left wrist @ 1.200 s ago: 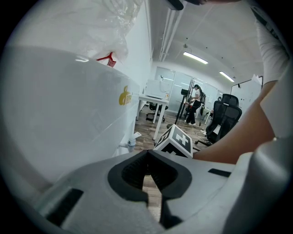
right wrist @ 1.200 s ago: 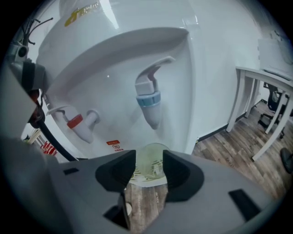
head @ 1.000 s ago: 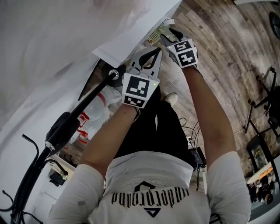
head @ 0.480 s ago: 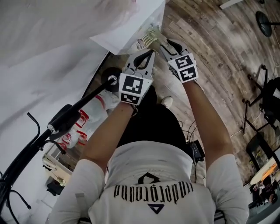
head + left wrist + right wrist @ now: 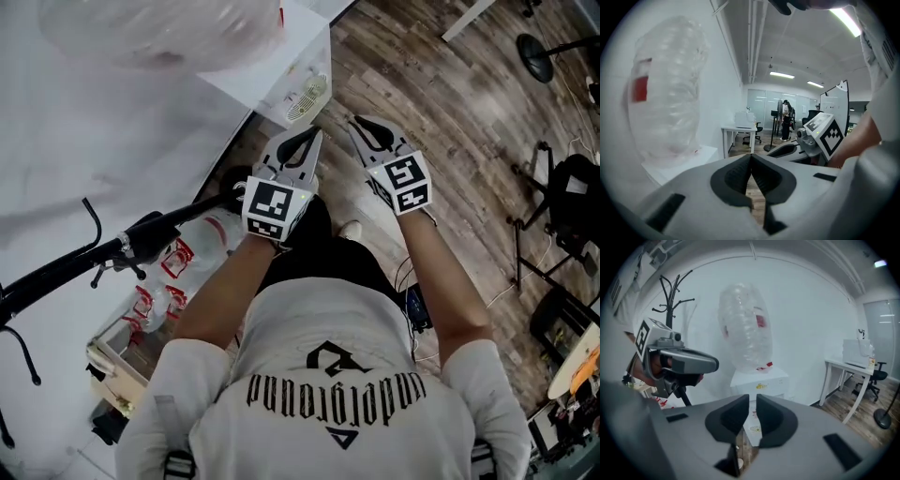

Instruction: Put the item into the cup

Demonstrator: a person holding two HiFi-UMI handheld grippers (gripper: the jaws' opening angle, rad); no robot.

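No cup or loose item can be made out in any view. Both grippers are held out in front of the person over the wooden floor (image 5: 441,112). My left gripper (image 5: 305,138) is shut, its pads meeting with nothing between them (image 5: 751,157). My right gripper (image 5: 364,126) hangs beside it; its jaws are closing, a narrow gap still shows and nothing is in it (image 5: 752,403). Ahead stands a white water dispenser (image 5: 281,70) with a large clear bottle (image 5: 745,324) on top.
A black stand arm (image 5: 103,258) and a pack of plastic bottles (image 5: 178,262) lie at the left. A coat rack (image 5: 670,291) stands by the wall. A white table (image 5: 848,366) and office chairs are at the right, with a person (image 5: 786,119) far back.
Both grippers have drawn back from the dispenser's front and now hang farther from it. The right gripper's jaws have narrowed from wide open to a thin gap.
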